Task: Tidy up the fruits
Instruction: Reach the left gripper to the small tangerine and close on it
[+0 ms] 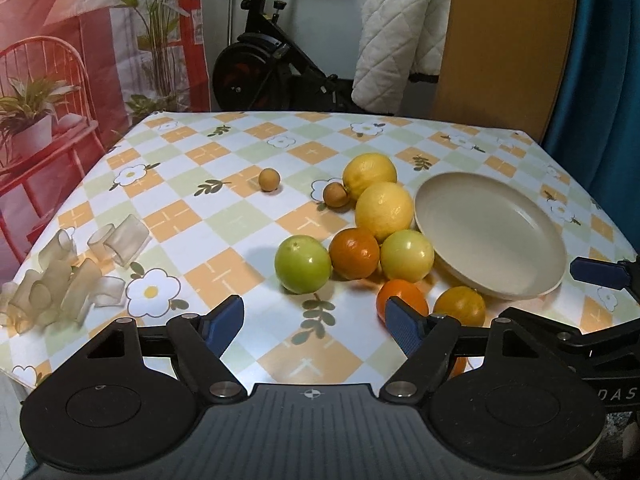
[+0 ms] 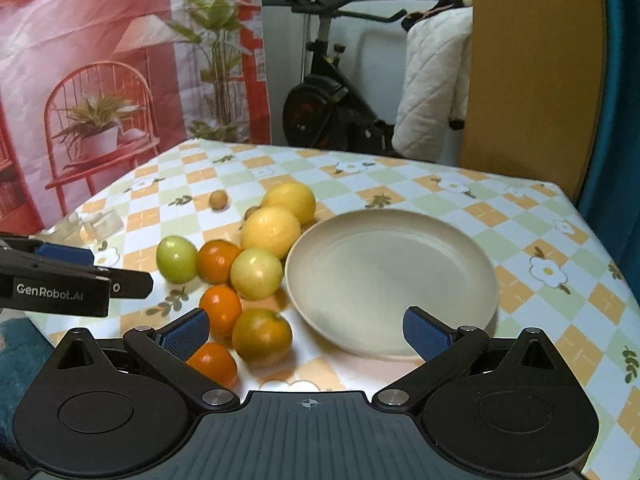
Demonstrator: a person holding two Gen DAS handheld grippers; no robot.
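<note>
An empty beige plate (image 1: 490,236) (image 2: 390,280) sits on the checkered tablecloth. Left of it lie two lemons (image 1: 384,211) (image 2: 271,231), two green fruits (image 1: 303,264) (image 2: 176,259), several oranges (image 1: 354,253) (image 2: 262,334) and two small brown fruits (image 1: 269,179) (image 2: 218,200). My left gripper (image 1: 316,326) is open and empty, near the front of the fruit pile; its right finger stands in front of an orange (image 1: 402,298). My right gripper (image 2: 306,332) is open and empty, at the plate's near rim beside the oranges.
A heap of clear plastic sleeves (image 1: 64,276) lies at the table's left edge. An exercise bike (image 1: 272,64), a white quilt (image 1: 400,40) and a wooden panel (image 1: 504,48) stand behind the table. A printed red backdrop (image 1: 80,40) hangs at left.
</note>
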